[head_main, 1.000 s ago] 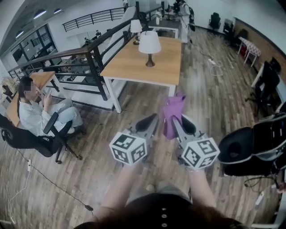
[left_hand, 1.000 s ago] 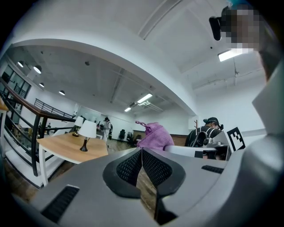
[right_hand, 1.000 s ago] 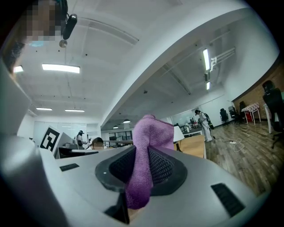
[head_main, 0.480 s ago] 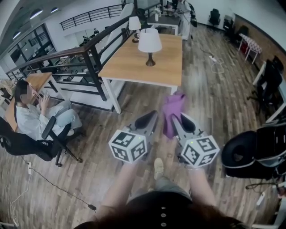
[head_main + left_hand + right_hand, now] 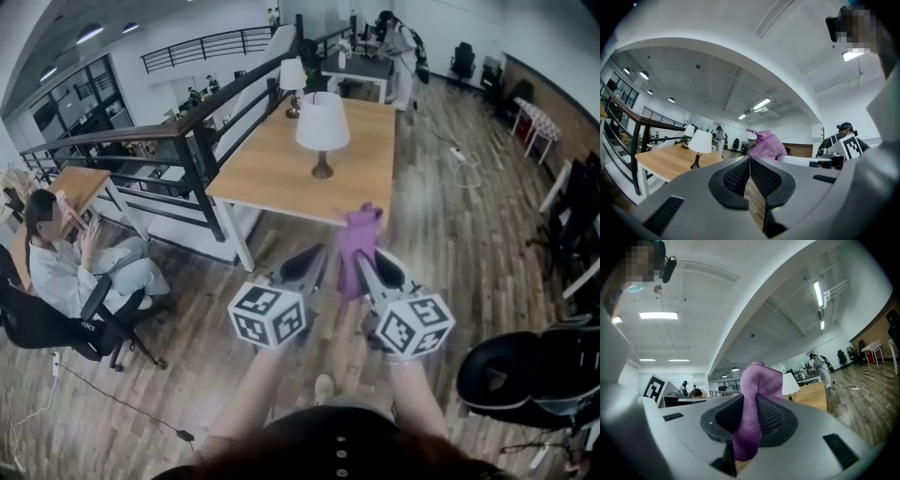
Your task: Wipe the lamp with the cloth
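While pale wood planks make up the floor [image 5: 469, 234], a long wooden table [image 5: 272, 173] on white legs stands ahead. The lamp [image 5: 322, 131] sits on the tabletop, a white cone-shaped shade on a dark turned base. The right gripper [image 5: 366, 272] is clamped on the cloth [image 5: 354, 246], a fuzzy purple bunch pinched between ribbed black pads [image 5: 776, 418], short of the table and well apart from the lamp. The left gripper [image 5: 309, 264] has its jaws pressed together, holding nothing.
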